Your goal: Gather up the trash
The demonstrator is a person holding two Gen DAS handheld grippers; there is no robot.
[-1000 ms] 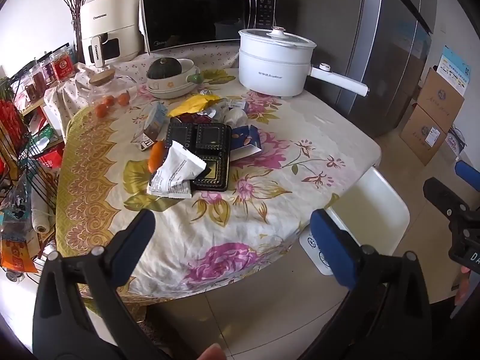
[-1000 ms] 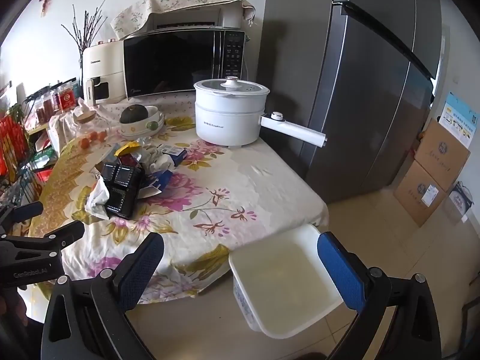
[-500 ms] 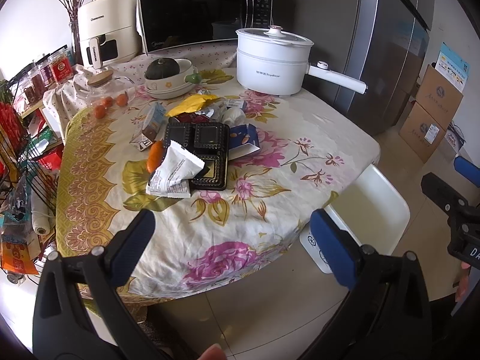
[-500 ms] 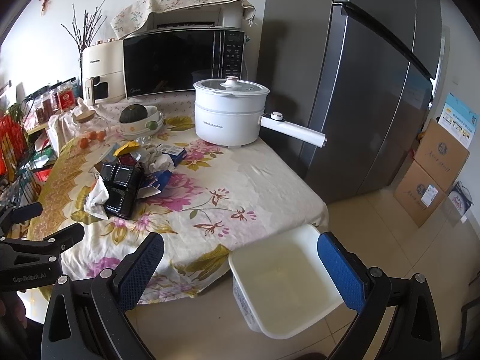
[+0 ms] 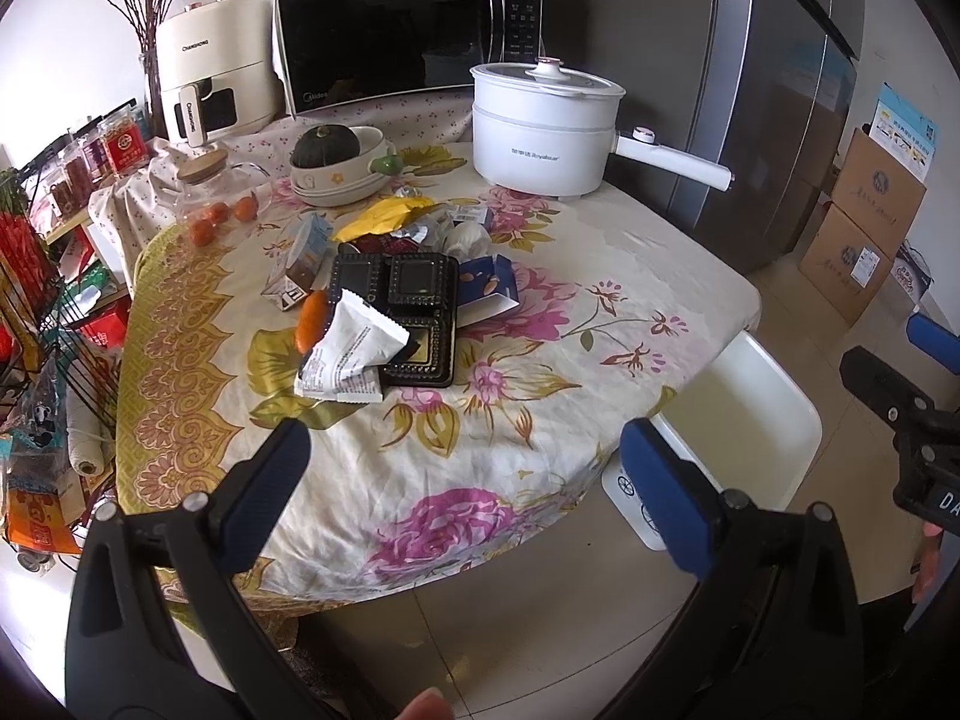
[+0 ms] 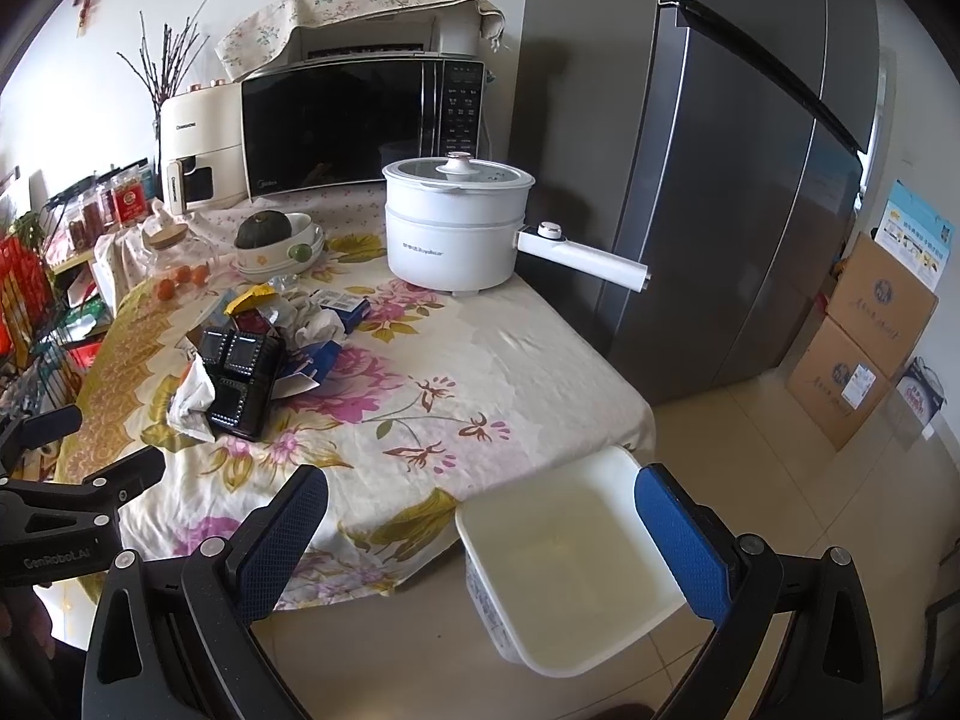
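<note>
A heap of trash lies mid-table on the flowered cloth: a black plastic tray (image 5: 414, 312) (image 6: 243, 381), a white torn wrapper (image 5: 351, 354) (image 6: 192, 399), a blue carton piece (image 5: 489, 291), a yellow wrapper (image 5: 384, 216) and crumpled paper (image 6: 315, 324). A white bin (image 5: 744, 414) (image 6: 564, 558) stands on the floor at the table's near right corner, with nothing in it. My left gripper (image 5: 462, 480) is open, held short of the table edge. My right gripper (image 6: 480, 534) is open above the bin's rim. Both hold nothing.
A white electric pot (image 5: 543, 126) (image 6: 456, 228), a microwave (image 5: 408, 30), an air fryer (image 5: 210, 66) and a bowl with a squash (image 5: 336, 162) line the table's back. A grey fridge (image 6: 720, 150) stands right, cardboard boxes (image 6: 864, 348) beyond, a wire rack (image 5: 36, 300) left.
Both views have shifted slightly closer to the table. Both grippers stay open and hold nothing.
</note>
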